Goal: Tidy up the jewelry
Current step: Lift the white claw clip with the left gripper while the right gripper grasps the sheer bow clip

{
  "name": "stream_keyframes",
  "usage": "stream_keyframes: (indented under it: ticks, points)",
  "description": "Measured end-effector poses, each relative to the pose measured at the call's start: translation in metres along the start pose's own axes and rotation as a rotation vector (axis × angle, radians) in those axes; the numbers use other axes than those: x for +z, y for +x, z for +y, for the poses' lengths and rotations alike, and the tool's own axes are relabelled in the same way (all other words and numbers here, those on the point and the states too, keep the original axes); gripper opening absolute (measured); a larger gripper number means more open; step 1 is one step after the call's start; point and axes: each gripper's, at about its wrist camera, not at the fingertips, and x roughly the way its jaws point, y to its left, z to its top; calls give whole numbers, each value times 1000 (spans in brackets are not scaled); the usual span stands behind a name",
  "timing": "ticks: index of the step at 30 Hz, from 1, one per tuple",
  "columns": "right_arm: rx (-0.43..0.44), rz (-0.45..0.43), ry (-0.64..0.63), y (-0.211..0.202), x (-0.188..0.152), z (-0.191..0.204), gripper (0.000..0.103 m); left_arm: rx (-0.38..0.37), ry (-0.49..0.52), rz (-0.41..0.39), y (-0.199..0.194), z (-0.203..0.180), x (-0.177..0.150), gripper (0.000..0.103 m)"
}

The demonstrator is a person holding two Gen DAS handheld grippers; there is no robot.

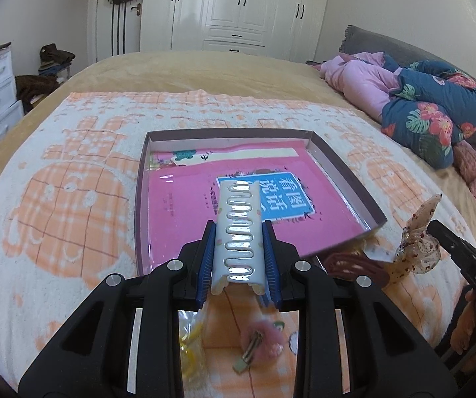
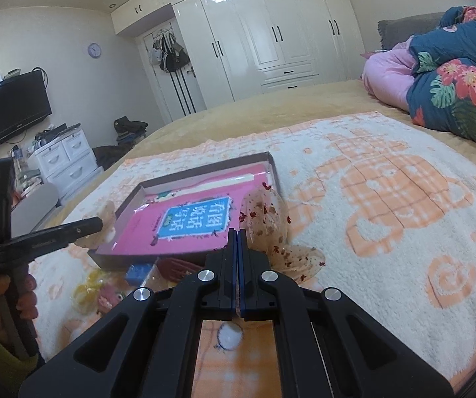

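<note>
The left gripper (image 1: 238, 252) is closed on a white hair clip (image 1: 238, 232) with a silver zigzag spring along its top; the blue pads (image 1: 269, 258) press both long sides of the clip. The clip is held above the near edge of a shallow open box (image 1: 337, 172).

The right gripper (image 2: 237, 248) has its fingers pressed together at the tips, pinching the edge of a translucent bow clip (image 2: 268, 229) flecked with red. The bow clip hangs just beside the right near corner of the box (image 2: 273, 169).

The box lies on a white and orange towel (image 1: 72, 199) spread over the bed (image 1: 204, 66). Inside the box is a pink book (image 1: 185, 199) with a blue title panel.

On the towel near the front wall of the box lie a dark red clip (image 2: 175, 267), a pink fuzzy clip (image 1: 264, 335), a blue item (image 2: 138, 272) and a yellow item (image 2: 87, 290) in clear wrapping. Folded bedding (image 1: 420, 106) rests at the head of the bed.
</note>
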Motion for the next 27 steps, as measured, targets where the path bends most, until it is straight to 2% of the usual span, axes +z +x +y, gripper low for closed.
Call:
stream_keyframes:
  ticks: [14,21,27]
  points:
    - [50,-43,-28,42,49,16,1,55,-29,11,30,20,13,20]
    - [35,-2,-37,82,63,15,1,75,-40,27,44,27,12,20]
    - [25,45,-31,107,59,7,1,86,-50,44,52,31,6,20]
